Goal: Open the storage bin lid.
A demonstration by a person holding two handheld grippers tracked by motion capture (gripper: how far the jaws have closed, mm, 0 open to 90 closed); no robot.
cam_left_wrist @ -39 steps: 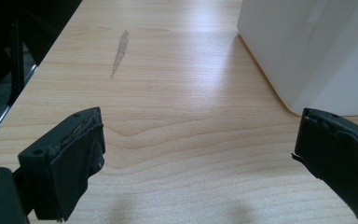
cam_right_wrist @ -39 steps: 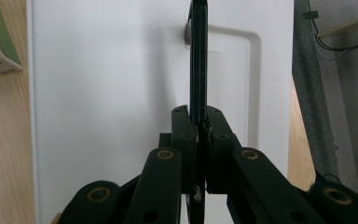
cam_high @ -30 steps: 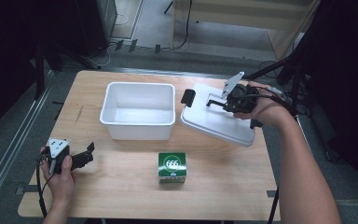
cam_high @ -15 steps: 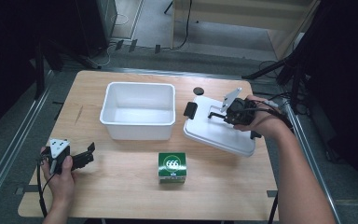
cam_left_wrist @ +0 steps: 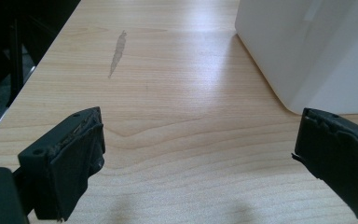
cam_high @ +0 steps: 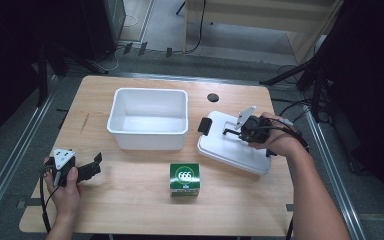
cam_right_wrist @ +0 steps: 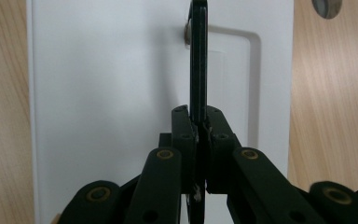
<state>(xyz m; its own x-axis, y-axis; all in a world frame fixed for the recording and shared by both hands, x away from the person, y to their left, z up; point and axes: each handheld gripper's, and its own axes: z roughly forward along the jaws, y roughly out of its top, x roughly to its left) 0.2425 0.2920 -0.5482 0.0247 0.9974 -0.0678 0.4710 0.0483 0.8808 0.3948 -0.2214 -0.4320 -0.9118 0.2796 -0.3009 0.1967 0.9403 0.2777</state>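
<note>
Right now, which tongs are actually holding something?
The right tongs, clamped on the white lid's black handle. The left tongs gape open over bare table.

A pale wooden table with rounded corners (cam_high: 130, 200) stands on a grey floor (cam_high: 10, 145). Beyond it rises light wooden furniture (cam_high: 260, 15), flanked by dark black curtains (cam_high: 375, 75).

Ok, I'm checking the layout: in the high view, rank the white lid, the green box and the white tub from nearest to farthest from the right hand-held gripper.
1. White lid: under the right hand-held gripper, clamped by its handle.
2. Green box: front centre.
3. White tub: rear left, only slightly farther.
</note>
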